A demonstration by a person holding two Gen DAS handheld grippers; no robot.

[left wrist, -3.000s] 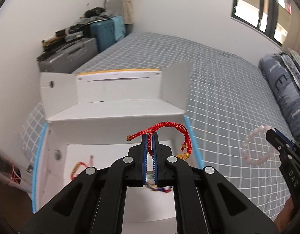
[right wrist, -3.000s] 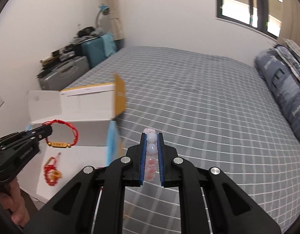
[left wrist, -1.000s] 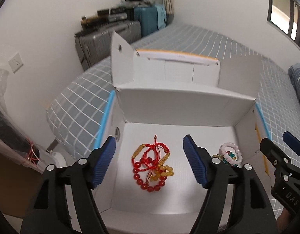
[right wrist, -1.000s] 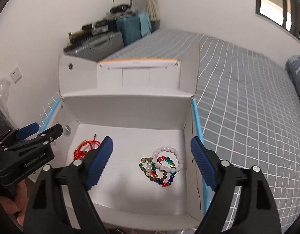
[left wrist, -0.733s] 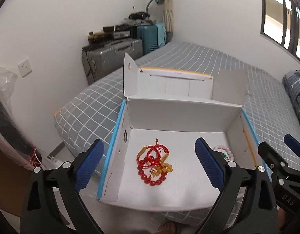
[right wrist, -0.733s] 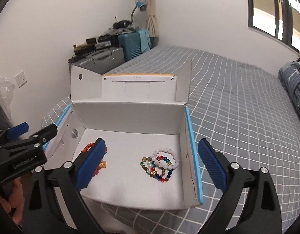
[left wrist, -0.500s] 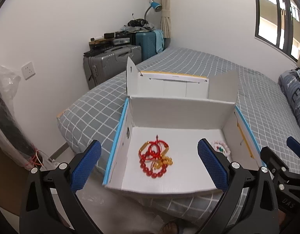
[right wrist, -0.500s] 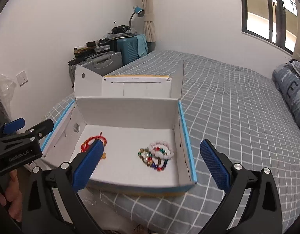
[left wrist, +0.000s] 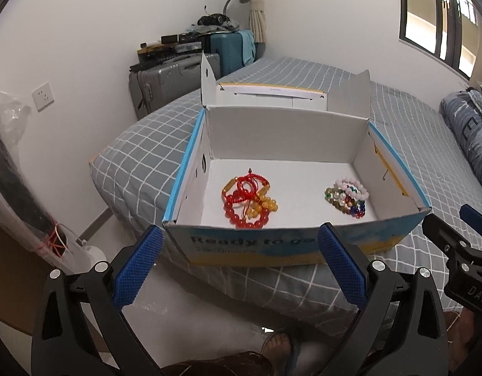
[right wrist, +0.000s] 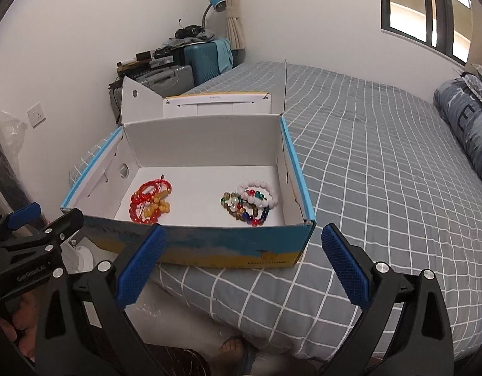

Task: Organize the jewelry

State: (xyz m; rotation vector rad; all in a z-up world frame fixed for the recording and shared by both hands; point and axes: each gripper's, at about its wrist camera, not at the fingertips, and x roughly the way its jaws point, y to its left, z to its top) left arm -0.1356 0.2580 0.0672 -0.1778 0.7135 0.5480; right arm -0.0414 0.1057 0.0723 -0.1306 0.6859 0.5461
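1. While both tools hang back off the near edge of the bed (right wrist: 382,163), the left hand-held gripper (left wrist: 241,266) is spread wide with nothing between its blue pads (left wrist: 137,269).
2. Same deal on the other side: the right hand-held gripper (right wrist: 242,266) is released and carrying nothing.
3. The shoebox (left wrist: 272,247) sits at the corner of the grey checked bed, lid flipped up at the back.
4. Inside on the left there's a tangle of red cord bracelets (left wrist: 248,200) mixed with red and amber beads.
5. Over on the right side of the box floor, well apart from the red pile, a pale pink bead bracelet (right wrist: 256,195) lies on top of a multicolour bead bracelet (right wrist: 245,211).
6. Suitcases (left wrist: 172,81) are stacked against the far wall.
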